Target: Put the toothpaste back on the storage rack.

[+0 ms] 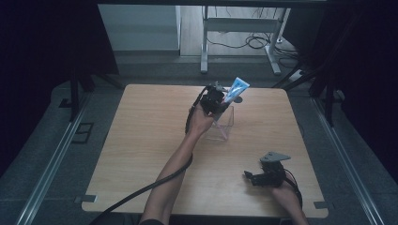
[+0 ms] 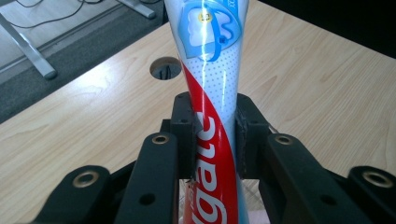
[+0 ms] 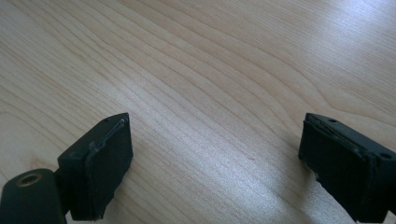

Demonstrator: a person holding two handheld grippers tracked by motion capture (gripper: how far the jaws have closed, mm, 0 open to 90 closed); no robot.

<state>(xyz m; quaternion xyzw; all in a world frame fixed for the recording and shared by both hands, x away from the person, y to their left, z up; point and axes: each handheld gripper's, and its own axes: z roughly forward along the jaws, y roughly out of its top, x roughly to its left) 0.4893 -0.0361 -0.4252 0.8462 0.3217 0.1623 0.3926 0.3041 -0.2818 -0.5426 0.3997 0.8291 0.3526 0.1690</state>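
A toothpaste tube (image 1: pixel 236 89), white and blue with a red band, is held tilted above a small clear plastic box (image 1: pixel 224 123) near the table's far middle. My left gripper (image 1: pixel 217 99) is shut on the tube. In the left gripper view both black pads (image 2: pixel 185 130) press the tube (image 2: pixel 212 93) at its middle, its flat crimped end pointing away. My right gripper (image 1: pixel 257 177) rests low near the table's front right, pointing left. In the right gripper view its jaws (image 3: pixel 215 163) stand wide apart over bare wood with nothing between them.
The wooden table (image 1: pixel 150 136) has a round cable hole (image 2: pixel 166 68) beyond the tube. A cable (image 1: pixel 141 190) trails from the left gripper toward the front edge. Metal desk legs (image 1: pixel 204 47) and cords stand on the floor behind the table.
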